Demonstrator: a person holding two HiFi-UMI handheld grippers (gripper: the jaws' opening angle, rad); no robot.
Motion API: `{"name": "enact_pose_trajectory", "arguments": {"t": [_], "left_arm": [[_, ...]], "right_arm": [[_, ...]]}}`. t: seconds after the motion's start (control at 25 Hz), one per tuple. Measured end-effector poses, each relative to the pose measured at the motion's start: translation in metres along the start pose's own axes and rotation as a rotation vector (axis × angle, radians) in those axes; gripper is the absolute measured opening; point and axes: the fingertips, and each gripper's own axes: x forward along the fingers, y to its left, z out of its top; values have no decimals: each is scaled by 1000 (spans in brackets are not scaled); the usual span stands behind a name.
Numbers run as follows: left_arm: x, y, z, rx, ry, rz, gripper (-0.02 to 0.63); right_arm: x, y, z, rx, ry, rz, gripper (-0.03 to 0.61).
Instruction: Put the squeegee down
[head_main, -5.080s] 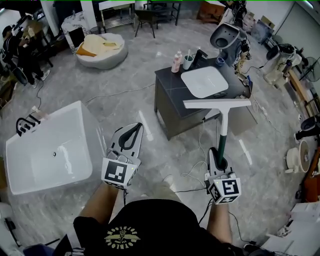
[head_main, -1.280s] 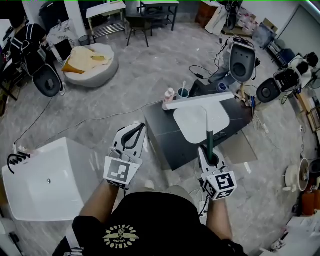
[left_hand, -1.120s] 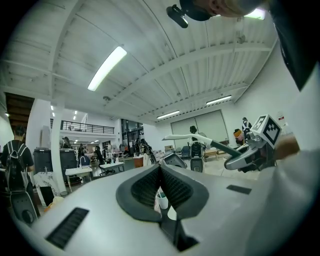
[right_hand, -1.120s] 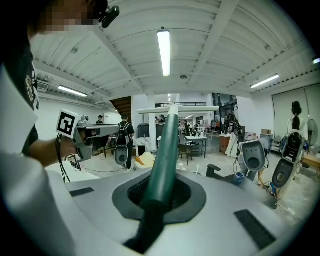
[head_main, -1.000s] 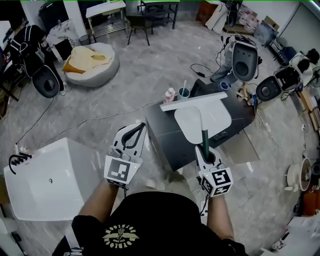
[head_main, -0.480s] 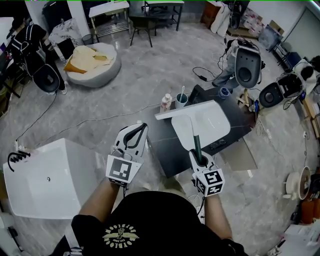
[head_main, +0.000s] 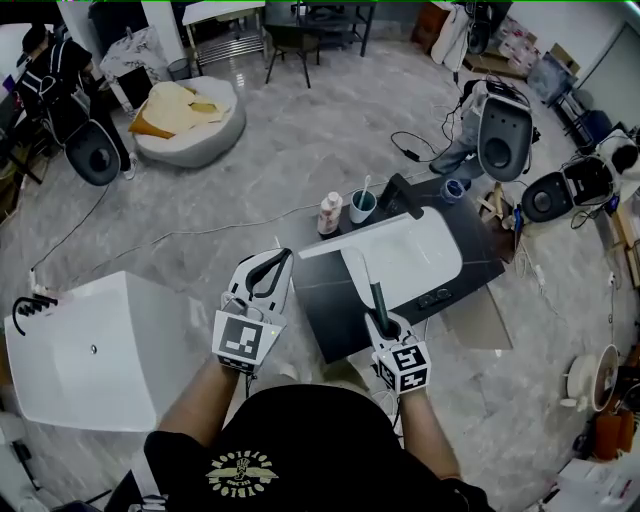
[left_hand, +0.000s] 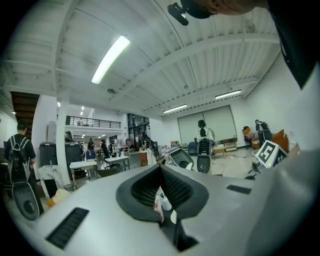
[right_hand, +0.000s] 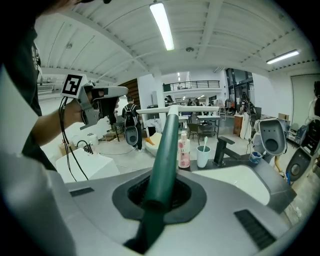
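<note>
The squeegee has a dark green handle and a long white blade. My right gripper is shut on the handle's lower end. The blade hangs over the near left part of the white sink basin, which is set in a dark counter. In the right gripper view the handle rises from between the jaws, and the blade lies crosswise at its top. My left gripper is shut on nothing, left of the counter. Its jaws meet in the left gripper view.
A pink bottle, a cup holding a toothbrush and a black faucet stand at the counter's far edge. A white bathtub sits on the floor to the left. Toilets and cables lie beyond the counter.
The counter has come closer in view. My right gripper has lowered the squeegee, so the blade has sunk from above the counter's far edge to over the basin's near left. The left gripper barely shifts.
</note>
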Motion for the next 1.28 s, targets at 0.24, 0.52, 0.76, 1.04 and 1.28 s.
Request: {"name": "enact_pose_trajectory", "arguments": {"t": [0.24,0.52,0.76,1.04,1.28], "left_arm": [[9,5,-21,-19,40,19,21],[16,14,-38,-26,70,41,23],[21,19,-51,-35,85,56,22],[24,18,-65,-37,130,62,22],[29,22,-71,-45,128,86,22]], "right_arm": [[27,-3,-27,41,48,50,38],[54,2,-55,41,113,103,38],[76,-1,-80,59,166,129,38],[96,-7,-108,61,236,148,38],[114,-18,-126,62,288,164,38]]}}
